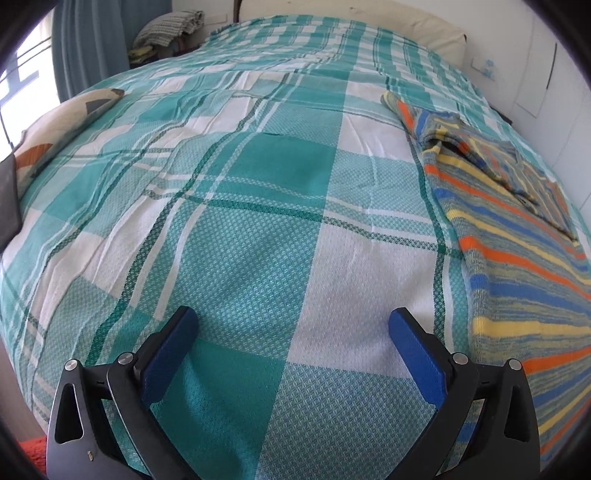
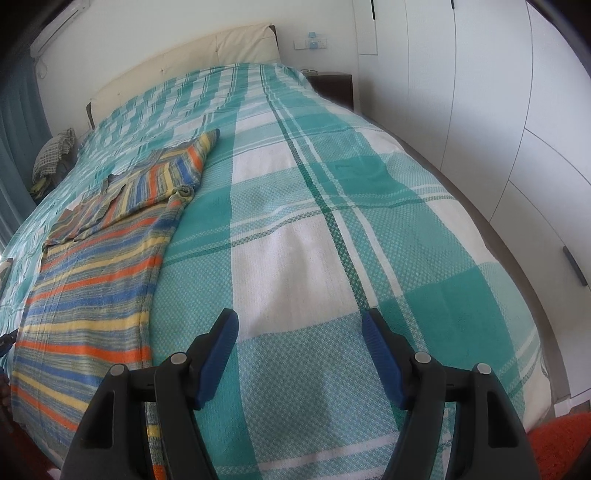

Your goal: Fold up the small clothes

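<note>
A striped knit garment (image 1: 524, 266) in orange, blue and yellow lies spread flat on the bed, with one sleeve folded across its upper part. In the left wrist view it fills the right side. My left gripper (image 1: 293, 321) hovers open over the bare bedspread to the garment's left, nothing between its blue pads. In the right wrist view the same garment (image 2: 92, 280) lies on the left. My right gripper (image 2: 299, 321) stands open above the bedspread to the garment's right, its jaws empty.
The bed carries a teal and white checked bedspread (image 1: 258, 206). A patterned pillow (image 1: 62, 122) lies at its left edge, folded cloths (image 1: 166, 27) are piled beyond. A cream headboard (image 2: 184, 59), a dark nightstand (image 2: 332, 86) and white wardrobe doors (image 2: 498, 110) border the bed.
</note>
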{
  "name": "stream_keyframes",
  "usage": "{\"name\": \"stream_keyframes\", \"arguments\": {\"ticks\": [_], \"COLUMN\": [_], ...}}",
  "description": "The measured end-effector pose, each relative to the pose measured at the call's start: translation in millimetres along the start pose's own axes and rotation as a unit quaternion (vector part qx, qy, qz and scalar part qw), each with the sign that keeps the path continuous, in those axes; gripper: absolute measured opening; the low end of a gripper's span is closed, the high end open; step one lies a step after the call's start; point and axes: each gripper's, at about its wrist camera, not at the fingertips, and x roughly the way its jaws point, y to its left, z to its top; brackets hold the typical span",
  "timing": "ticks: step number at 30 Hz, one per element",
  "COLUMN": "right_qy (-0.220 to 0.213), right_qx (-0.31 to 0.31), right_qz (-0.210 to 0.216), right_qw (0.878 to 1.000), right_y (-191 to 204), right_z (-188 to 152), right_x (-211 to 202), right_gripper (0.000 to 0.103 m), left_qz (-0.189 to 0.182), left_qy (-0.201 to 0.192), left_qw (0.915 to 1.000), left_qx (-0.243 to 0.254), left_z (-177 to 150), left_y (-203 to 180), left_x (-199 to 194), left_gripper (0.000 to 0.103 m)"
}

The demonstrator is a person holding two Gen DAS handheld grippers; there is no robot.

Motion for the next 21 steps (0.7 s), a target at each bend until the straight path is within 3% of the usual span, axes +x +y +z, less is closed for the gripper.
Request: {"name": "stream_keyframes", "arguments": {"ticks": [21], "right_qy": [0.019], "right_qx": [0.017], "right_qz": [0.008], "right_qw": [1.0], "right_y": [-3.6], "right_z": [-6.9], "right_x": [12.2], "right_gripper": [0.081], "left_qz": [0.011], "left_qy": [-0.006], "left_qw": [0.9999], "left_qx": [0.009], "left_z": [-2.4], "left_y": [-3.4], "left_x": [1.0], "left_gripper": [0.103]}}
